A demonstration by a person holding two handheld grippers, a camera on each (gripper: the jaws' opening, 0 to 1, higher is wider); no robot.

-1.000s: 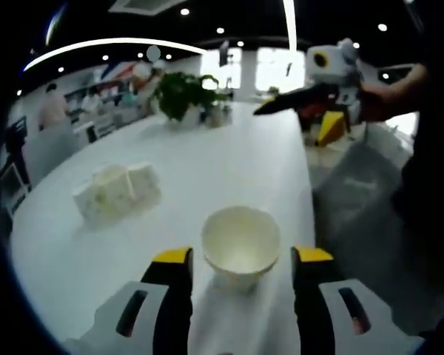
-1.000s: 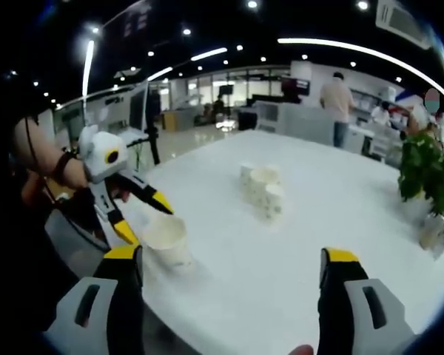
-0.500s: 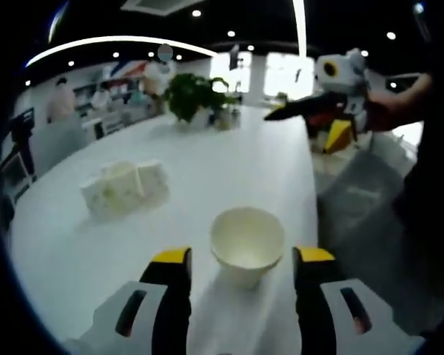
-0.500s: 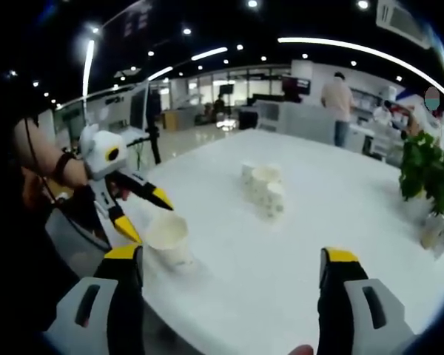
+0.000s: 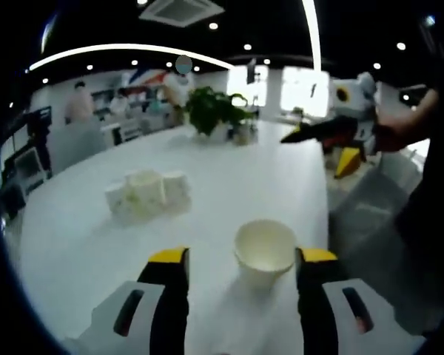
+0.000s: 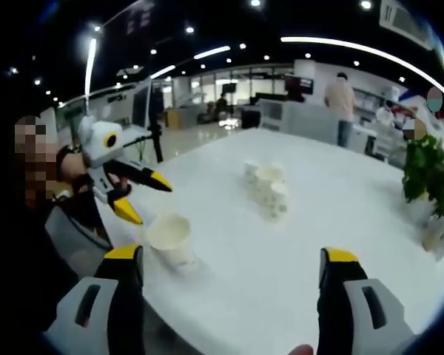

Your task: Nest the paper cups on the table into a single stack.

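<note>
A single white paper cup (image 5: 265, 251) stands upright near the table's edge, just ahead of my open left gripper (image 5: 242, 257) and closer to its right jaw. Several more white cups (image 5: 148, 196) huddle together further in on the white table (image 5: 229, 166). In the right gripper view the same lone cup (image 6: 170, 238) stands left of centre, and my left gripper (image 6: 145, 200) hovers open just up and to the left of it, not touching. The cup cluster (image 6: 268, 188) lies beyond. My right gripper (image 6: 231, 255) is open and holds nothing; it also appears in the air off the table's edge (image 5: 333, 134).
A potted green plant (image 5: 216, 111) stands at the far end of the table, also seen at the right (image 6: 428, 176). The table edge (image 5: 320, 200) runs close beside the lone cup, with floor beyond. People stand in the room behind.
My left gripper has drawn back and up from the lone cup, which now sits smaller and further right between its jaws. The cup itself has stayed put. The right gripper has barely moved.
</note>
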